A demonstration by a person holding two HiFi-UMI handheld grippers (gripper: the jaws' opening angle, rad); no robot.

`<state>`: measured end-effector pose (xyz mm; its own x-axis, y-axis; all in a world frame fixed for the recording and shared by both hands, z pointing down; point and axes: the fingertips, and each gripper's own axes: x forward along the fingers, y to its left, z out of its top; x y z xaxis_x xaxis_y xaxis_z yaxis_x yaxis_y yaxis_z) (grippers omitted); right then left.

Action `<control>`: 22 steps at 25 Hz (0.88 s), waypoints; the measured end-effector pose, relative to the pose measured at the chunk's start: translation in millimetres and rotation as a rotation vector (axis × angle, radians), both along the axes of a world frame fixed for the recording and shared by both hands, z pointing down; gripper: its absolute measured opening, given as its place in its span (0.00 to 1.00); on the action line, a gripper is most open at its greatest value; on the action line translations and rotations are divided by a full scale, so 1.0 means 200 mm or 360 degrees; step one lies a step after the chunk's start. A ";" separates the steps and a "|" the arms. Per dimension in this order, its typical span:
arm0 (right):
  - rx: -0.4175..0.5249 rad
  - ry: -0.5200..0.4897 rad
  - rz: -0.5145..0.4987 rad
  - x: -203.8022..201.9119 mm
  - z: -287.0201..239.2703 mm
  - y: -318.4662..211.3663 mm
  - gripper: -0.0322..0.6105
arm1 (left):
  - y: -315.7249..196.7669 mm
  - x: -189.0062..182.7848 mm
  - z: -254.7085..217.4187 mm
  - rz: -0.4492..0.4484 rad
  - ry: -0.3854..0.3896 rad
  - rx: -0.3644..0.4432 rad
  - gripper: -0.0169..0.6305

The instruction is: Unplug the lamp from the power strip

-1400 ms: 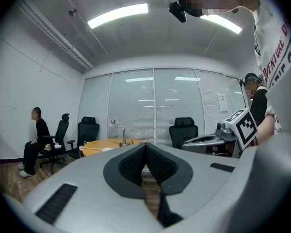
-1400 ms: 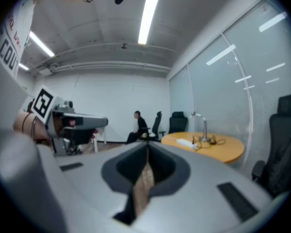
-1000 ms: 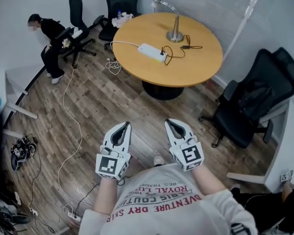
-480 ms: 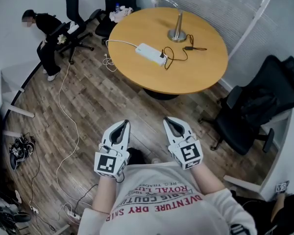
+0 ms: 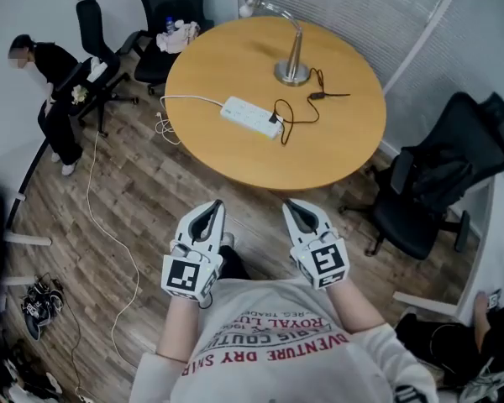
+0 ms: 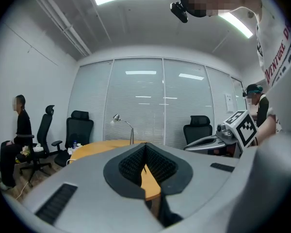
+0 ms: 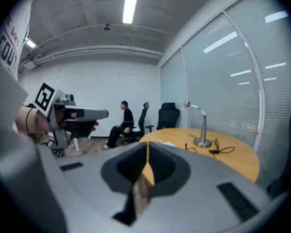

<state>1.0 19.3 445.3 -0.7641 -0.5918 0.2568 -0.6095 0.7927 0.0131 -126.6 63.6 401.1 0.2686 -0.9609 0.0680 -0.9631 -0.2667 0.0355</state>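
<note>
One silver lamp, corded to a white power strip.

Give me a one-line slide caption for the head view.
Left gripper and right gripper, both shut, face the round table with the lamp plugged into the power strip.

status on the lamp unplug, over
Both shut, empty: left gripper, right gripper, short of the table. Lamp plug still in power strip, untouched. Nothing blocking the strip.
</note>
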 end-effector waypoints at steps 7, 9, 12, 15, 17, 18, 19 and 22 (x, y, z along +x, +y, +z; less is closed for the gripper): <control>-0.0039 -0.0024 0.0197 -0.32 0.00 -0.33 0.10 | -0.45 -0.37 -0.06 0.0230 -0.0003 -0.0018 0.07; -0.0059 -0.0044 0.0260 -0.39 -0.01 -0.41 0.10 | -0.55 -0.44 -0.07 0.0290 -0.0016 -0.0017 0.07; -0.0074 -0.0063 0.0350 -0.46 0.01 -0.53 0.10 | -0.68 -0.53 -0.05 0.0368 -0.0034 -0.0022 0.07; -0.0111 -0.0048 0.0399 -0.51 0.04 -0.63 0.10 | -0.80 -0.59 0.00 0.0405 -0.0016 -0.0073 0.07; -0.0146 -0.0031 0.0418 -0.52 0.07 -0.69 0.10 | -0.87 -0.61 0.03 0.0419 -0.0004 -0.0111 0.07; -0.0162 -0.0019 0.0429 -0.52 0.08 -0.72 0.10 | -0.90 -0.61 0.05 0.0430 0.0000 -0.0120 0.07; -0.0175 -0.0009 0.0442 -0.52 0.09 -0.75 0.10 | -0.94 -0.61 0.06 0.0444 0.0001 -0.0127 0.07; -0.0203 0.0011 0.0474 -0.47 0.12 -0.86 0.10 | -1.04 -0.57 0.11 0.0483 -0.0011 -0.0154 0.07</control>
